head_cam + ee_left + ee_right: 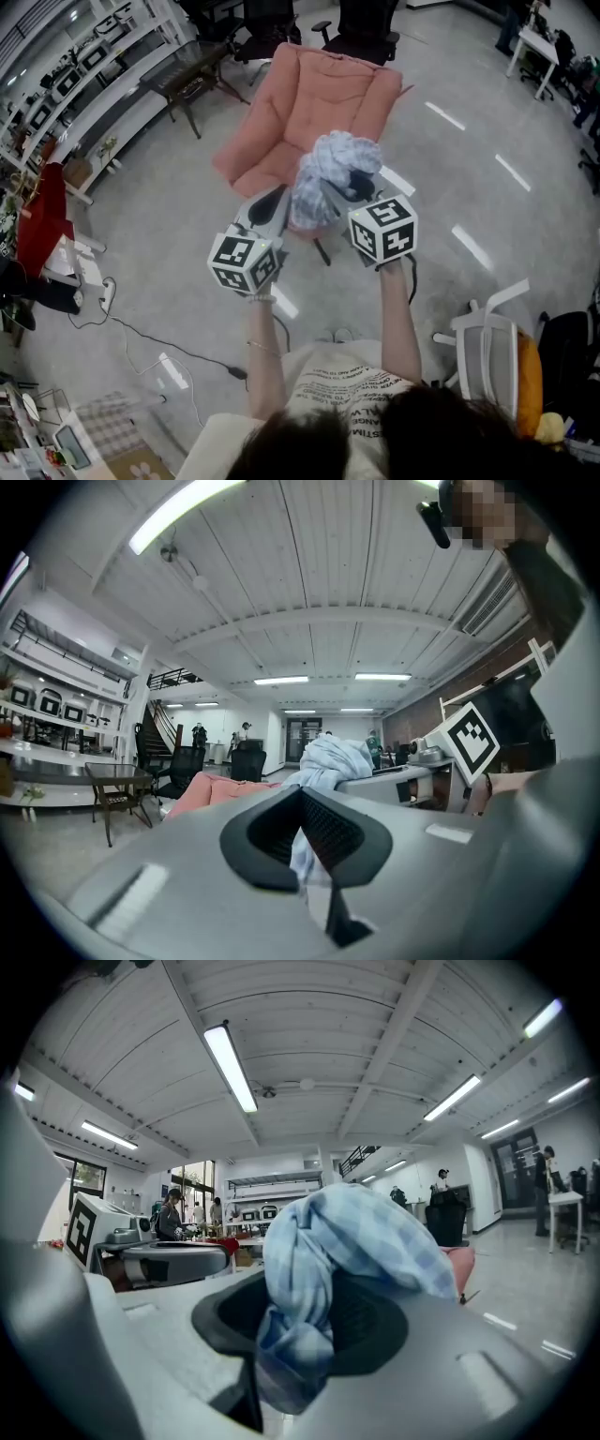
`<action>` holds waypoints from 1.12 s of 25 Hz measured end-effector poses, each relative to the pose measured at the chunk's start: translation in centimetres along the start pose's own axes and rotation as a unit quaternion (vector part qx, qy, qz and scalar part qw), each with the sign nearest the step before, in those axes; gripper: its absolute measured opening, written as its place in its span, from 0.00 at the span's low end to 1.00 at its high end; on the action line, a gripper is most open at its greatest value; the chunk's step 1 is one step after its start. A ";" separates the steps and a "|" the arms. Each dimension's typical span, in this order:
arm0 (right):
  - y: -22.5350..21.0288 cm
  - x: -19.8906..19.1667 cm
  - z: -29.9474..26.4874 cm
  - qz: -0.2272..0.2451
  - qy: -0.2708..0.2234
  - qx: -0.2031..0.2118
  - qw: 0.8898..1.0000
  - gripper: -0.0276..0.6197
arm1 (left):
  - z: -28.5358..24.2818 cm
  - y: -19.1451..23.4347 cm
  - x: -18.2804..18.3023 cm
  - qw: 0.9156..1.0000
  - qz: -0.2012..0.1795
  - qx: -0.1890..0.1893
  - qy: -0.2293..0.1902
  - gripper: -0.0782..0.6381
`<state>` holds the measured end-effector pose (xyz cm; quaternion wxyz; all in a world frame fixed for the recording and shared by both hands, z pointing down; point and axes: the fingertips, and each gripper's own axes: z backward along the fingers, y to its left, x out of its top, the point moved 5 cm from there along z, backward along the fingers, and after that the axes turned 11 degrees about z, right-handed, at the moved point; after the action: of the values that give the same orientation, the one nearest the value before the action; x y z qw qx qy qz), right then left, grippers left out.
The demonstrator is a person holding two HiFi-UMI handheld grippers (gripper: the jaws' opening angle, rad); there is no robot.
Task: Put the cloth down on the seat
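While both my tools grip it, the cloth [330, 173] is up in the air, so the task is at its carrying stage. From the head view, my left hand-held gripper [267, 211] and my right hand-held gripper [345, 192] sit close together. The pale blue bundle is bunched between them. It shows over the front edge of the pink armchair [309, 98], toward its right front corner, but I judge it to be above and short of the seat, not resting on it. The seat cushion is bare. What is left is to carry the bundle over the seat, lower it and let go with both tools. I count one cloth, two hand-held grippers, one pink armchair, at least two dark office chairs behind it and one dark table [187, 67] off its left side.

Through the left gripper view, the jaws are clenched on a thin fold of the cloth [305, 855], which runs up into the main bundle beyond the tips. The armchair's pink edge shows low behind it.

Through the right gripper view, the jaws are grasping a thick, twisted wad of the checked cloth [309, 1326], so they stand fairly wide around it. The wad fills the gap and spills over the tips.
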<state>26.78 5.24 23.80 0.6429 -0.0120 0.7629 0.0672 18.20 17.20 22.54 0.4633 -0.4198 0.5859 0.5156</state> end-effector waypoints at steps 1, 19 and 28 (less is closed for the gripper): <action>-0.2 -0.2 0.0 0.001 0.003 0.000 1.000 0.30 | -0.1 0.0 -0.4 1.000 0.004 0.002 0.000 0.11; -2.1 -1.9 -9.0 -0.022 0.035 0.012 0.999 0.30 | -4.4 8.2 -1.3 0.999 0.040 0.012 0.027 0.11; -2.3 -2.1 -16.4 -0.042 0.054 -0.005 0.998 0.30 | -7.0 15.8 -0.8 0.997 0.053 -0.009 0.054 0.11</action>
<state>11.33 0.89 28.37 0.6027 -0.0510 0.7952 0.0430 2.26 12.05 27.03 0.3992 -0.4198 0.6266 0.5213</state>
